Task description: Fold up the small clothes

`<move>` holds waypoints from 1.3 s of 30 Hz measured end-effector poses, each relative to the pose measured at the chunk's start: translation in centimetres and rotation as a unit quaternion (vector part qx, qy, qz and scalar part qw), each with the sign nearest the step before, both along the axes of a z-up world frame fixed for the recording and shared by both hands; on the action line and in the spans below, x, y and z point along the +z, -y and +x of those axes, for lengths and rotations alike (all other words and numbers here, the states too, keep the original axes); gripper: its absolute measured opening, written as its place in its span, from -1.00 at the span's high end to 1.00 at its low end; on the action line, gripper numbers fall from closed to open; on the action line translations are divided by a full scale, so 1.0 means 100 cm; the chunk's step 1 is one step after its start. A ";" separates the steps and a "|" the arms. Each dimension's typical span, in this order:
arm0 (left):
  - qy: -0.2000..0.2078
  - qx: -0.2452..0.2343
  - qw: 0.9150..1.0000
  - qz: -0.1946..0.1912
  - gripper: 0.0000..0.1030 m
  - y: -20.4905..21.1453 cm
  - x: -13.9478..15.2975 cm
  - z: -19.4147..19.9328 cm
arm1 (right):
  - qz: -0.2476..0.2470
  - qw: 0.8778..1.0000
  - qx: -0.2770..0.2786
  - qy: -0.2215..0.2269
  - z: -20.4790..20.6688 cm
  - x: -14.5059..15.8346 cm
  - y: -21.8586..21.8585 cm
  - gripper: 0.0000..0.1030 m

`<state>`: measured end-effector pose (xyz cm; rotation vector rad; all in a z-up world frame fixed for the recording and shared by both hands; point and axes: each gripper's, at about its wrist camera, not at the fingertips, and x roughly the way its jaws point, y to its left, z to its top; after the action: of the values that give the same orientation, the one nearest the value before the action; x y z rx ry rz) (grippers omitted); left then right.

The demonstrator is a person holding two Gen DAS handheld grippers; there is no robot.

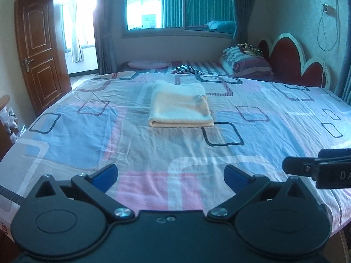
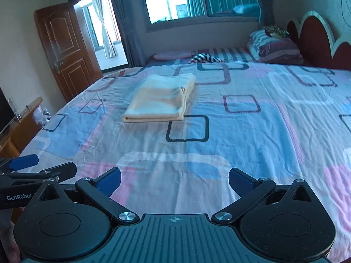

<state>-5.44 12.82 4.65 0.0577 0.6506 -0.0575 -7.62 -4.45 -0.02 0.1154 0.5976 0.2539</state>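
Observation:
A cream cloth (image 1: 180,105) lies folded into a neat rectangle on the patterned bed sheet (image 1: 153,153), ahead of both grippers; it also shows in the right wrist view (image 2: 161,99). My left gripper (image 1: 170,175) is open and empty, held low over the near part of the bed, well short of the cloth. My right gripper (image 2: 174,178) is open and empty too, beside the left one. The right gripper's finger (image 1: 307,166) shows at the right edge of the left wrist view. The left gripper's fingers (image 2: 24,162) show at the left edge of the right wrist view.
A black-and-white striped garment (image 1: 186,69) lies at the far side of the bed. Striped pillows (image 1: 245,61) and a red headboard (image 1: 291,61) are at the far right. A pink cushion (image 1: 148,64) lies far left. A wooden door (image 1: 39,50) stands open left.

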 end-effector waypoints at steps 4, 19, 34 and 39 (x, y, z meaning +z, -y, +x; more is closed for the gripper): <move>0.004 -0.003 1.000 -0.006 -0.99 0.003 0.003 -0.005 | -0.005 1.000 -0.003 0.007 -0.009 0.003 0.000 -1.00; 0.005 -0.001 1.000 -0.009 -0.99 0.002 0.003 -0.008 | -0.006 1.000 -0.013 0.014 -0.015 0.010 0.008 -1.00; 0.005 -0.005 1.000 -0.004 -0.98 -0.003 0.004 -0.001 | -0.006 1.000 -0.014 0.013 -0.013 0.013 0.011 -1.00; 0.004 -0.005 1.000 -0.003 -0.98 -0.004 0.004 0.001 | -0.008 1.000 -0.015 0.013 -0.010 0.015 0.013 -1.00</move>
<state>-5.29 13.26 5.09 0.0565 0.6423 -0.0695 -8.58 -5.79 1.45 0.1058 0.5723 0.2202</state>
